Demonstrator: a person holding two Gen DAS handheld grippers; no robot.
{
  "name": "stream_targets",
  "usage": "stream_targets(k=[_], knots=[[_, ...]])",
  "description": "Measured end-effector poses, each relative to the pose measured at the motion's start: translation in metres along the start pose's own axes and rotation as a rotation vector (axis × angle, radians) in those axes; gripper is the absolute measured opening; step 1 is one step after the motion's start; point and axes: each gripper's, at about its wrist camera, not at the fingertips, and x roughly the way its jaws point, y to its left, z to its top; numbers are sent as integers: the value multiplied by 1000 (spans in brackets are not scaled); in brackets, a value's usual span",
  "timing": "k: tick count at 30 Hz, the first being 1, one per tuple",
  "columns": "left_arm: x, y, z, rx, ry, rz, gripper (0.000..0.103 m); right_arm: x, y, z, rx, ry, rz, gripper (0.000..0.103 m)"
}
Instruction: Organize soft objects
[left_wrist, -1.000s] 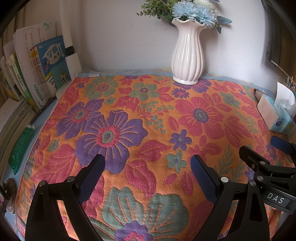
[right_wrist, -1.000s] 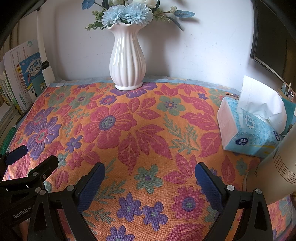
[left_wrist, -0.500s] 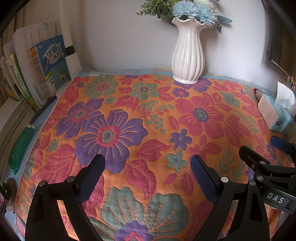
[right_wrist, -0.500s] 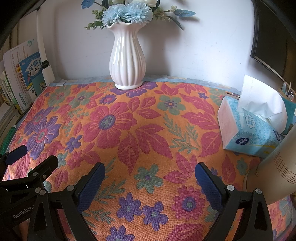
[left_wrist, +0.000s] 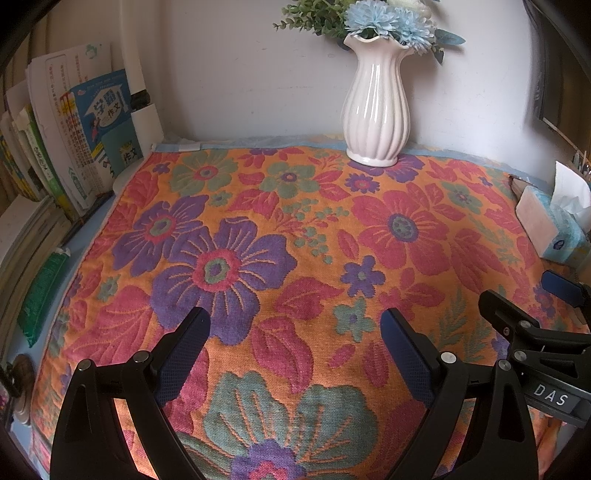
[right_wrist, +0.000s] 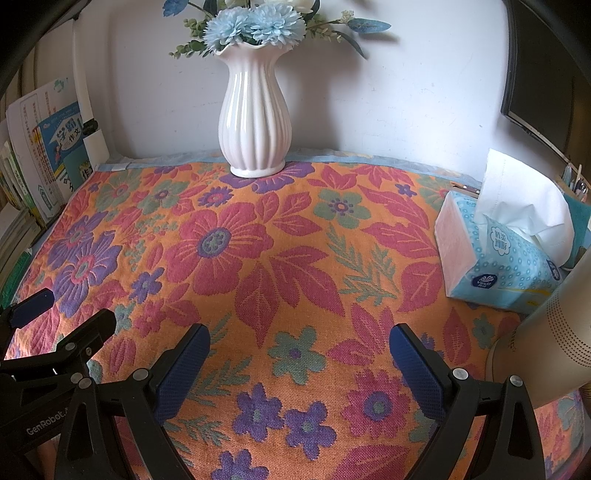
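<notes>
In the left wrist view, a white label reading "DAS" sits on the body of the right gripper (left_wrist: 554, 295), off to the right of the left gripper (left_wrist: 295, 325). In the right wrist view, the left gripper's body carries "GenRobot" in pale letters, cut off after a dot. A book (left_wrist: 107, 125) standing far left of the left gripper shows large Chinese characters on its blue cover. The tissue pack (right_wrist: 506, 266), ahead right of the right gripper, bears a round logo too small to read.
</notes>
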Motion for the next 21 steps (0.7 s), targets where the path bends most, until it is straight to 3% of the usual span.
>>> stream_targets(k=[21], knots=[[0,-1,-3,13,6,18,93,0,0,-1,-5,2,1,97]])
